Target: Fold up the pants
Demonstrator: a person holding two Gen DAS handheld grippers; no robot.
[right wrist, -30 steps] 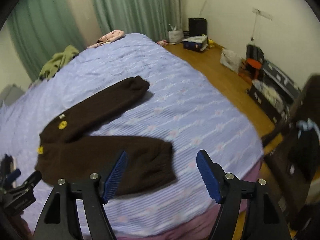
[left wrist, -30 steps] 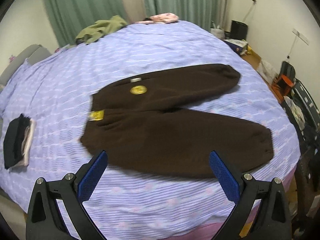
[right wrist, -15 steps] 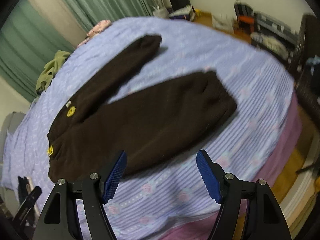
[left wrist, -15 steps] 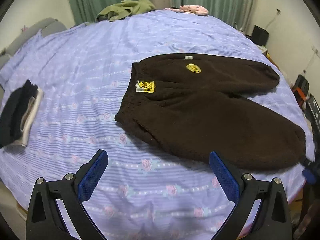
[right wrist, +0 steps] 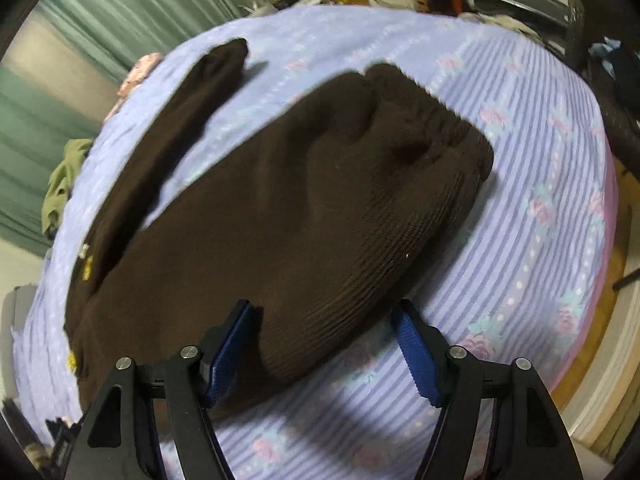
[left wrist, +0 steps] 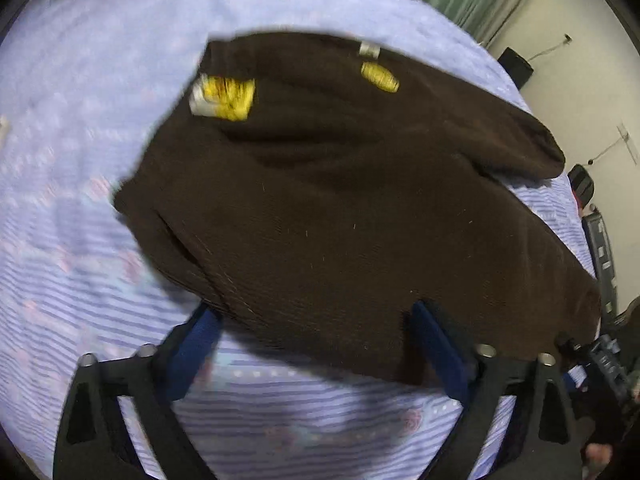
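1. Pants (left wrist: 340,208) lie spread flat on the bed (left wrist: 80,280), both legs apart in a V, the waistband with its yellow label (left wrist: 224,98) toward the far left in the left wrist view; we judge no fold made yet.
2. Our left gripper (left wrist: 316,344) is closing, its blue pads straddling the near edge of the pants close to the waist; the cloth sits between them but the pads do not press it yet.
3. Our right gripper (right wrist: 324,348) is closing too, straddling the near edge of the nearer leg (right wrist: 320,200) toward its cuff (right wrist: 452,136); again no grip that we can see.
4. Left to do, as we judge: pinch both points, carry the near leg over onto the far leg (right wrist: 180,120), then fold lengthwise.
5. Edges: the near hem lies close to the bed's near side, and the cuff end is near the bed's right edge, with floor clutter beyond.
6. Open room: bare striped sheet lies beyond the far leg, so we have space to lay the fold; a green garment (right wrist: 64,184) sits well apart.
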